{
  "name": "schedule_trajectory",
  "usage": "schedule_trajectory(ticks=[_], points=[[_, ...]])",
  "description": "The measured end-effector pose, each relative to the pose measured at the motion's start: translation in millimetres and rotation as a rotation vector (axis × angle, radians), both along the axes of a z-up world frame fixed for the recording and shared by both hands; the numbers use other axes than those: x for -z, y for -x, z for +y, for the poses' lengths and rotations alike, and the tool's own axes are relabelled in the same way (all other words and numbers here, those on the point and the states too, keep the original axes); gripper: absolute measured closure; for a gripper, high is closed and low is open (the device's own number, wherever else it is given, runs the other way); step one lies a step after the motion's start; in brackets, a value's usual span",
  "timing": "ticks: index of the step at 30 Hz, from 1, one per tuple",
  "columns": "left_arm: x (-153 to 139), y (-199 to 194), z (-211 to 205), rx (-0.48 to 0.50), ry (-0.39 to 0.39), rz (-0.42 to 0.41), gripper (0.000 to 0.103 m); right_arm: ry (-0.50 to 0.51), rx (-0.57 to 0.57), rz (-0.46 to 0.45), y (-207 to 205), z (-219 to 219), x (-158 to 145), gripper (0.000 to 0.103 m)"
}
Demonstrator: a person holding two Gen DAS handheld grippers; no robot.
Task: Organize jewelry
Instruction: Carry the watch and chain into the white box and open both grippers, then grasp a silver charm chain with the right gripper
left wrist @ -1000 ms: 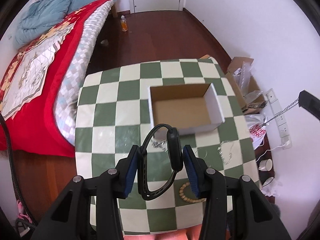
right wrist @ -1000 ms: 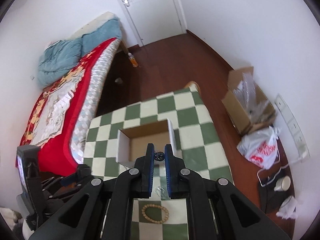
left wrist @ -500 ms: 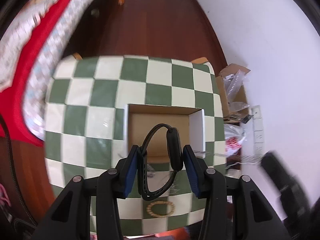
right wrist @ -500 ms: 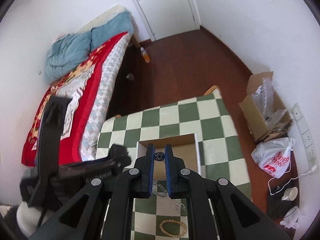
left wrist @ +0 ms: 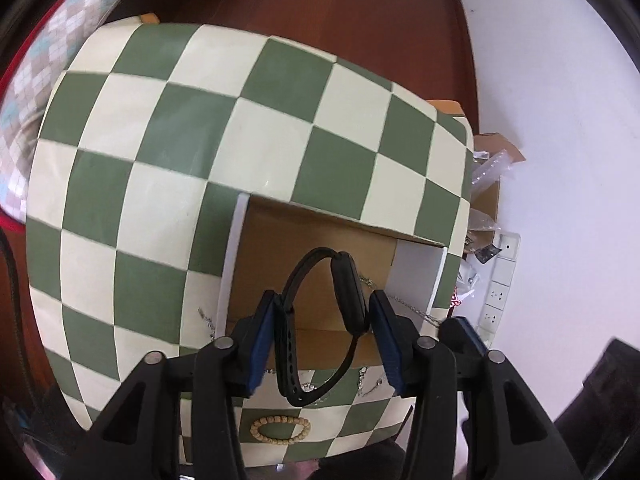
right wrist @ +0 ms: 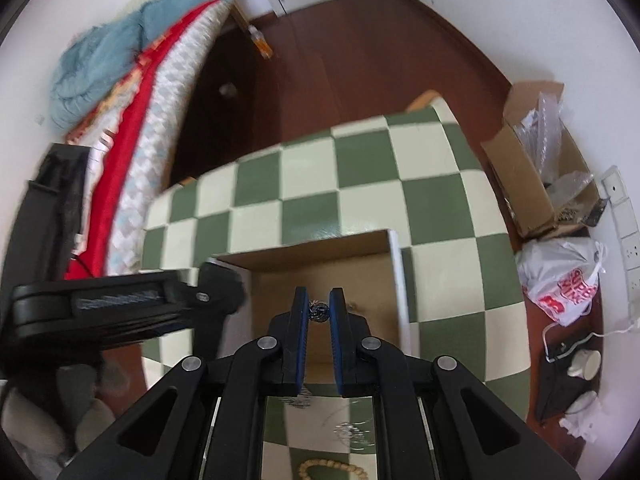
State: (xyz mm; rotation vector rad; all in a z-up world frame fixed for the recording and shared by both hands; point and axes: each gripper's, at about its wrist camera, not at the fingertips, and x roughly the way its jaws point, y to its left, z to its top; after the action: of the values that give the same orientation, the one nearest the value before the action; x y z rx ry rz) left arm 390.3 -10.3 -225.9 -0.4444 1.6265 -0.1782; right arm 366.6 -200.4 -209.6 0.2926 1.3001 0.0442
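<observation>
My left gripper [left wrist: 325, 312] is shut on a black wristband watch [left wrist: 347, 292] and holds it above the near edge of an open cardboard box [left wrist: 276, 256] on the green-and-cream checkered table [left wrist: 200, 128]. My right gripper [right wrist: 319, 309] is shut on a small dark pendant of a silver chain necklace [right wrist: 318, 311], over the same box [right wrist: 352, 264]. The left gripper's body [right wrist: 120, 308] shows at the left of the right wrist view. A wooden bead bracelet [left wrist: 280, 430] and loose silver chains [left wrist: 370, 386] lie on the table near me; the bracelet [right wrist: 332, 468] also shows in the right wrist view.
A bed with a red quilt [right wrist: 132, 92] stands left of the table. A cardboard box of plastic wrap [right wrist: 536, 160], a white shopping bag [right wrist: 568, 280] and a power strip [left wrist: 500, 280] sit on the floor at the right by the wall.
Both grippers have moved forward and down toward the box. The left one carried the watch from the table's near part to over the box's near wall.
</observation>
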Motion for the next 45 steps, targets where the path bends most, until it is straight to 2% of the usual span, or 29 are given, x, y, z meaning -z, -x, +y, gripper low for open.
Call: schedule_trajectory(ticks=[1, 2, 3, 4, 5, 6, 9, 10, 11, 12, 13, 16, 20, 31, 45], points=[[-3.8, -1.4, -2.9, 0.023, -0.036, -0.023, 0.055, 0.002, -0.008, 0.018, -2.7, -1.4, 5.1, 0.092], [-7.4, -2.8, -4.8, 0.040, -0.071, -0.046, 0.042, 0.006, -0.007, 0.032, -4.2, -3.9, 9.2, 0.091], [-13.2, -3.6, -6.8, 0.053, -0.115, -0.075, 0.033, 0.016, -0.009, 0.042, -5.0, -5.8, 11.9, 0.079], [-18.1, -3.8, -7.8, 0.057, -0.144, -0.097, 0.018, 0.023, -0.011, 0.046, -5.0, -7.5, 13.4, 0.057], [-23.9, -3.8, -8.6, 0.060, -0.161, -0.124, 0.011, 0.024, -0.012, 0.047, -4.4, -8.9, 13.4, 0.048], [-26.6, -3.8, -9.2, 0.070, -0.177, -0.135, 0.009, 0.024, -0.014, 0.050, -3.7, -10.4, 14.1, 0.038], [-35.3, 0.6, -8.7, 0.096, -0.276, -0.201, 0.004, 0.061, -0.014, 0.073, -1.1, -12.1, 14.5, 0.037], [-39.2, 3.1, -8.0, 0.101, -0.312, -0.229, 0.002, 0.080, -0.019, 0.078, 1.0, -11.7, 13.0, 0.031], [-44.3, 8.4, -6.1, 0.101, -0.354, -0.268, 0.000, 0.100, -0.027, 0.084, 3.2, -10.4, 12.5, 0.024], [-47.0, 12.0, -3.7, 0.103, -0.375, -0.291, 0.000, 0.142, -0.038, 0.098, 5.7, -7.7, 13.0, 0.009], [-46.3, 14.2, 2.2, 0.102, -0.398, -0.305, 0.000, 0.160, -0.047, 0.106, 8.4, -6.2, 13.2, 0.004], [-45.0, 26.9, 14.1, 0.089, -0.447, -0.340, 0.000, 0.231, -0.070, 0.118, 17.4, -0.9, 15.3, 0.004], [-46.1, 52.1, 23.8, 0.071, -0.529, -0.411, 0.000, 0.258, -0.075, 0.109, 29.8, 1.6, 16.1, 0.000], [-74.6, 117.9, 35.2, 0.045, -0.534, -0.519, 0.000, 0.292, -0.064, -0.001, 76.6, 10.6, -7.8, 0.000], [-135.8, 174.5, 42.9, 0.021, -0.533, -0.687, 0.000, 0.320, -0.027, -0.204, 133.5, 23.6, -74.7, 0.000]])
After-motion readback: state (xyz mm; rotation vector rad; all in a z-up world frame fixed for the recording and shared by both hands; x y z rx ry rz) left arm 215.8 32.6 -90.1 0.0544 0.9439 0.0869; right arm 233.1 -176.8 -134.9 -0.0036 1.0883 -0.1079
